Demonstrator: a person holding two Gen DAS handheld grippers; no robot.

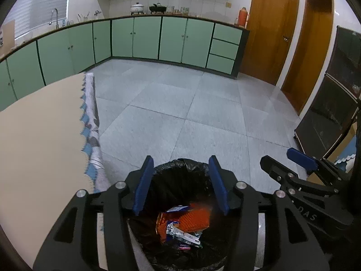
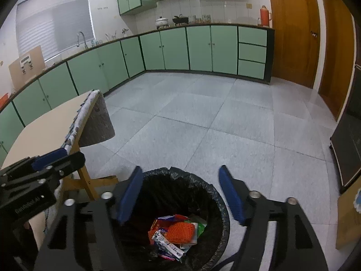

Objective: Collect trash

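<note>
Underfoot, a pale grey tiled floor (image 1: 180, 103) spreads across a kitchen, with a run of green cupboards (image 1: 146, 38) bending round the far walls under a dark worktop. Two brown wooden doors (image 1: 270, 29) stand at the right, and a window blind (image 2: 54, 20) covers the window at the left above a tap. On the worktop sit a white pot (image 1: 137, 8), a black pan and an orange flask (image 1: 243, 17); smaller items there are too small to tell.

One bin (image 2: 216, 194), lined with a black bag, stands on the floor beside a beige table (image 2: 45, 122) whose patterned cloth hangs over the edge. The trash (image 2: 178, 234) lies at the bottom of the bin: an orange net pad on top of several crumpled wrappers, their number hard to count because they overlap. The near rim of the bin is cut off by both pictures' lower edge.

Two tongs hang over the bin mouth side by side. The left gripper (image 1: 180, 185) has its blue pads apart with nothing between them but the view down into the bag. The right gripper (image 2: 182, 196) is spread wider, also empty. Each shows in the other's view only at the picture's side, partly cut off. A dark cabinet (image 1: 334, 103) at the far right is dim and its contents cannot be made out.
</note>
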